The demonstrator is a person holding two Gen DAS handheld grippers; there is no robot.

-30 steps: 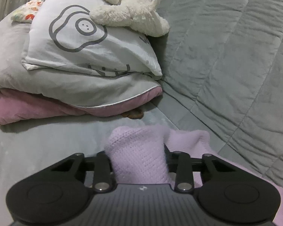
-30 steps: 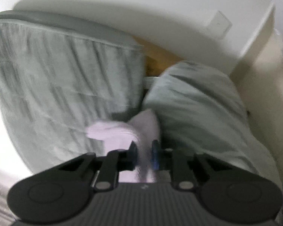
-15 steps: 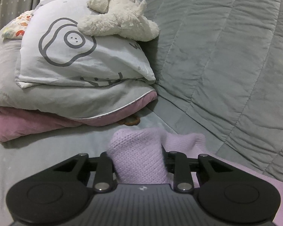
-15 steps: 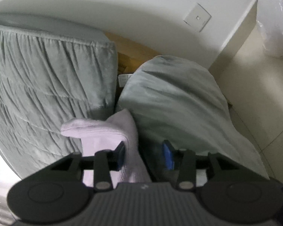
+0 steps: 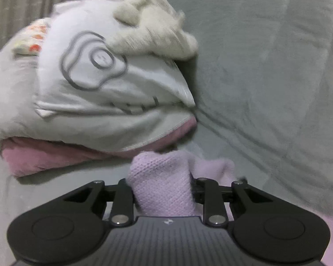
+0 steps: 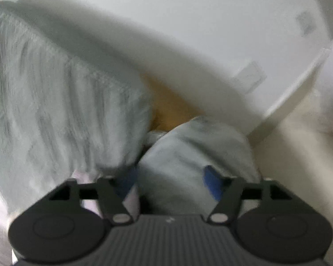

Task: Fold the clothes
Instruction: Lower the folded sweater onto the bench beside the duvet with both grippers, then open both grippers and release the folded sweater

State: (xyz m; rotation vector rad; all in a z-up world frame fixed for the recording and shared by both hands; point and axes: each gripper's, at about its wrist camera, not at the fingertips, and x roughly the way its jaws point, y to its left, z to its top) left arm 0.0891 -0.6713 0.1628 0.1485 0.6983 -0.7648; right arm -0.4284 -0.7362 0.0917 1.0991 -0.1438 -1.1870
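On the left, a stack of bedding (image 5: 82, 119) lies on the grey sofa (image 5: 266, 77): a pink blanket (image 5: 37, 157) at the bottom, a grey quilt above it, a white pillow with a grey outline print (image 5: 95, 73), and a cream plush toy (image 5: 153, 33) on top. Just in front of this stack, the left gripper (image 5: 162, 190) pinches a thick bunch of the lilac knitted garment (image 5: 162, 184) between its 2 fingers, and more of the same knit trails to the right and low toward the sofa back. Further right, in the right wrist view, the right gripper (image 6: 168, 181) has its jaws spread wide with nothing between them; only a small piece of the lilac cloth shows beside its left finger (image 6: 126, 181), and behind it are the sofa backrest, a grey cushion (image 6: 195, 150) and the white wall (image 6: 188, 22). Both views are blurred, so the exact lie of the garment is not sure. I judge that a fold is in hand with only 1 gripper holding. To do it well, the left gripper should hold its pinch firm and move slowly so the loose knit does not stretch or slide out. The cloth should stay clear of the bedding stack, because the plush toy can fall easily. If the right gripper takes the cloth, it should catch an edge, not a bunch.
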